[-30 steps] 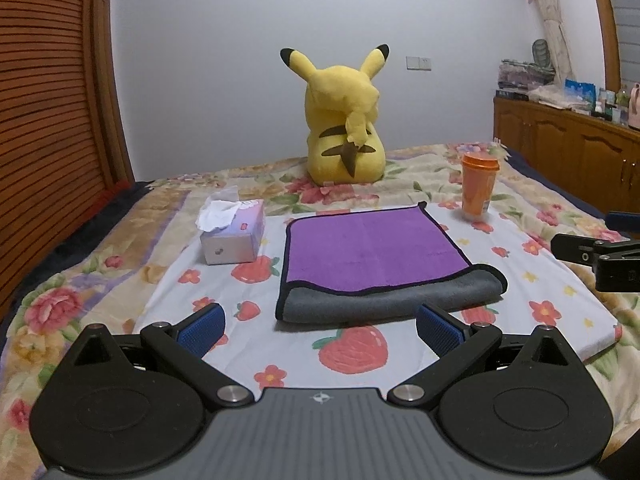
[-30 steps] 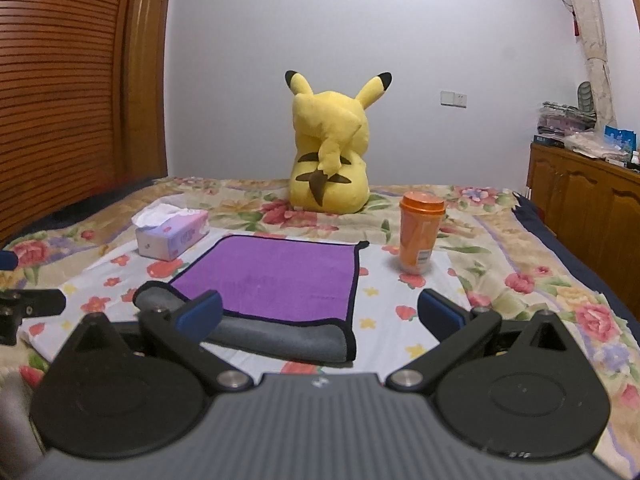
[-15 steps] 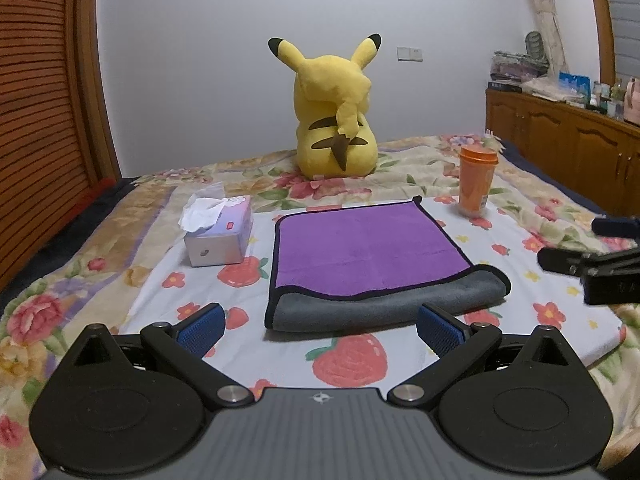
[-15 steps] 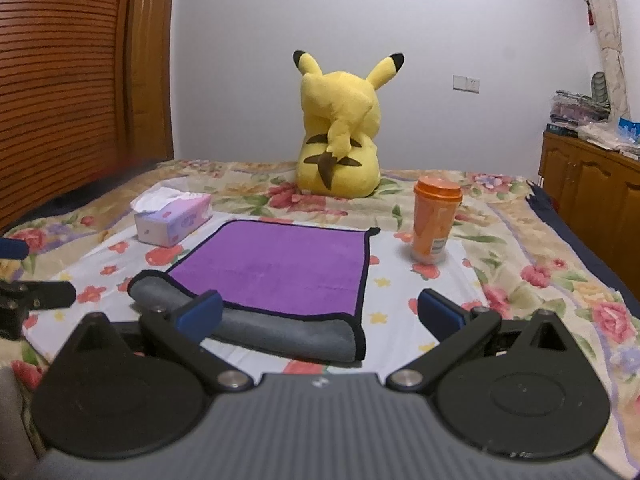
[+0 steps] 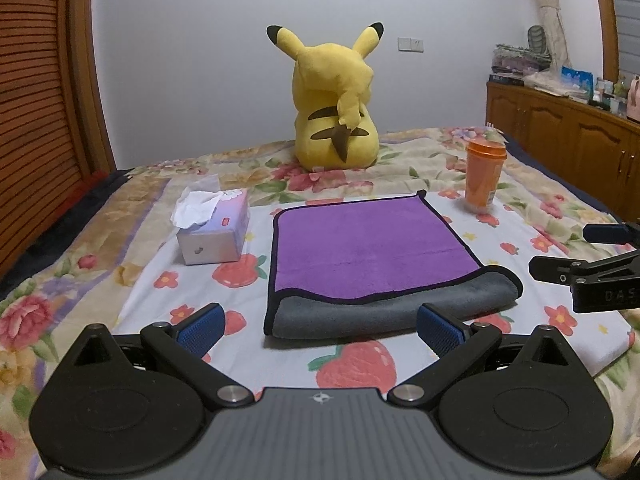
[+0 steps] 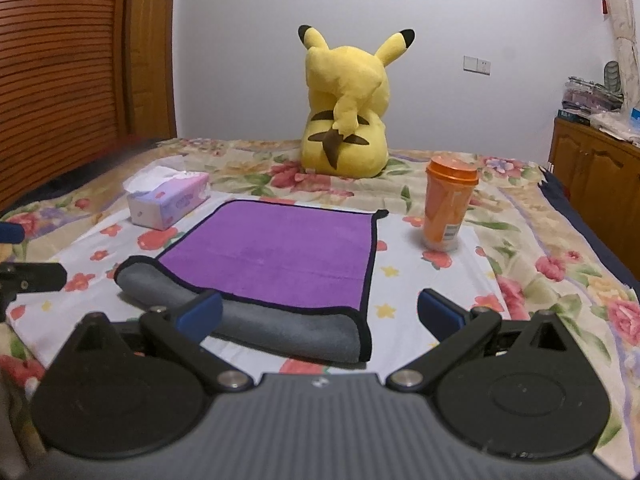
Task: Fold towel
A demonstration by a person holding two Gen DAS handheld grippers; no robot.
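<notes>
A purple towel (image 5: pixel 368 240) with a grey underside and black trim lies folded on the flowered bed sheet (image 5: pixel 352 364), its grey fold facing me. It also shows in the right wrist view (image 6: pixel 276 256). My left gripper (image 5: pixel 320 330) is open and empty, just short of the towel's near fold. My right gripper (image 6: pixel 320 314) is open and empty, with its left finger (image 6: pixel 198 314) in front of the fold. The right gripper also shows at the right edge of the left wrist view (image 5: pixel 588 272).
A tissue box (image 5: pixel 214 226) stands left of the towel. An orange cup (image 5: pixel 484 176) stands to its right. A yellow plush toy (image 5: pixel 336 108) sits behind. A wooden cabinet (image 5: pixel 568 136) runs along the right wall, a slatted wooden panel (image 5: pixel 36 100) along the left.
Both grippers have moved a little forward and lower toward the towel's near fold. Both stay open. The towel has not moved.
</notes>
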